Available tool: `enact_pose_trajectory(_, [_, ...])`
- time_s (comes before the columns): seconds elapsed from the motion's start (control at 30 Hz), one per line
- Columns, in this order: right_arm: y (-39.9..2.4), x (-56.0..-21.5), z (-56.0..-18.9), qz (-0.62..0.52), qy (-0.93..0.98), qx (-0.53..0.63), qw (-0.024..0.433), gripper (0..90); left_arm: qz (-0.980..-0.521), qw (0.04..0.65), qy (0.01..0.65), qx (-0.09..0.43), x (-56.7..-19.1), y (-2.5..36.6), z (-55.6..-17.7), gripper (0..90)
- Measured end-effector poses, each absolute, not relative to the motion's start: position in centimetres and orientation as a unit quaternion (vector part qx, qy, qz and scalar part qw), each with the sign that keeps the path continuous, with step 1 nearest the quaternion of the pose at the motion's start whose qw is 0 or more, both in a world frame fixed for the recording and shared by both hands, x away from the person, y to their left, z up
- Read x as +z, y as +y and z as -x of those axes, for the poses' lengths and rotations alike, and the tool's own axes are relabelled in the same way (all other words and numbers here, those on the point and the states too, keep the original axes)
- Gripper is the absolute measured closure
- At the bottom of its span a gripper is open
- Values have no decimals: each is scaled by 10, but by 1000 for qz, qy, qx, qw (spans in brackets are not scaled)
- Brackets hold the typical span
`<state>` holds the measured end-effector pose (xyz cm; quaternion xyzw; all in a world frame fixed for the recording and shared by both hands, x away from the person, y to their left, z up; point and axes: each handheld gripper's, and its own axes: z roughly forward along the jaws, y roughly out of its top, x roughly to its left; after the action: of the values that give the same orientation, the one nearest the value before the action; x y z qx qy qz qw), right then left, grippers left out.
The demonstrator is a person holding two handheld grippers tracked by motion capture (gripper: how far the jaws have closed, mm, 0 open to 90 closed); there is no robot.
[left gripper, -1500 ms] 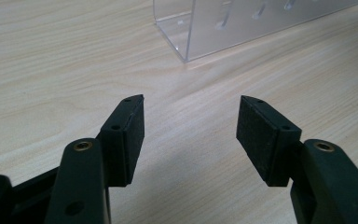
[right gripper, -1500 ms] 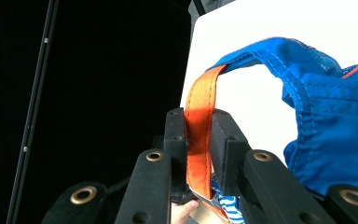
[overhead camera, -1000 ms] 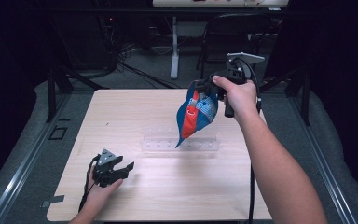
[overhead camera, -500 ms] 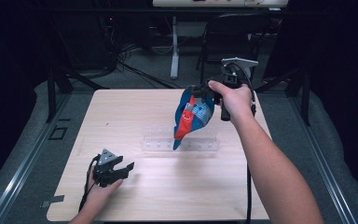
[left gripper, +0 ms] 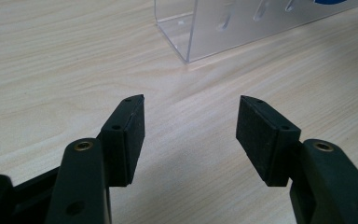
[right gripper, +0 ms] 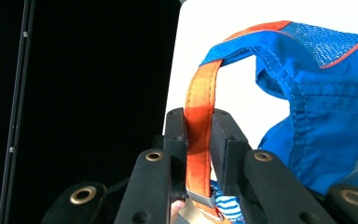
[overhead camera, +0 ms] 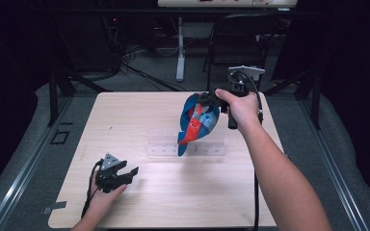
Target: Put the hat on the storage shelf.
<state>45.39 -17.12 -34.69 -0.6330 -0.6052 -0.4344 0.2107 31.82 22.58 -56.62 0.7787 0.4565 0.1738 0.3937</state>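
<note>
The blue bag (overhead camera: 198, 122), of blue fabric with orange trim, a mesh panel and an orange strap (right gripper: 200, 135), is held above the far right part of the wooden table (overhead camera: 139, 110), its lower tip hanging just over the clear plastic rack (overhead camera: 188, 147). Nearest the person, the left gripper (overhead camera: 125, 174) is rested on the table's near left part, well apart from the bag, its jaws spread with nothing between them. Farther off, the right gripper (right gripper: 199, 140) is seen clamped on the orange strap, so that the bag dangles below and beside it. A metal buckle at the strap's lower end is partly hidden by the jaws, and the striped patch beside it cannot be made out.
</note>
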Motion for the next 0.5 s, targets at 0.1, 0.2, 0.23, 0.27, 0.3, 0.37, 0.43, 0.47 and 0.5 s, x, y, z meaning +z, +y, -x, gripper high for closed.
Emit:
enact_pose_trajectory(0.1, [-172,-349,-454,633,-605,-434,213,778,-779,394,456,174,-566,226,-318,429])
enact_pose_trajectory(0.2, [-173,-351,-454,633,-605,-433,214,778,-779,394,456,174,-566,226,-318,429])
enact_pose_trajectory(0.23, [-173,-352,-454,633,-605,-433,213,778,-778,395,457,174,-566,226,-318,429])
enact_pose_trajectory(0.27, [-172,-353,-454,634,-604,-434,212,777,-778,395,457,174,-566,226,-318,429])
enact_pose_trajectory(0.3, [-173,-354,-454,634,-609,-429,211,777,-778,395,457,174,-566,226,-318,429])
enact_pose_trajectory(0.37, [-174,-357,-454,636,-608,-426,209,777,-778,395,457,174,-566,226,-318,429])
enact_pose_trajectory(0.43, [-174,-359,-454,638,-608,-426,206,777,-777,397,456,177,-566,225,-318,429])
enact_pose_trajectory(0.47, [-175,-360,-455,638,-608,-425,206,777,-777,396,457,176,-566,225,-318,429])
enact_pose_trajectory(0.5, [-175,-361,-455,641,-604,-427,206,777,-777,397,457,176,-566,225,-318,429])
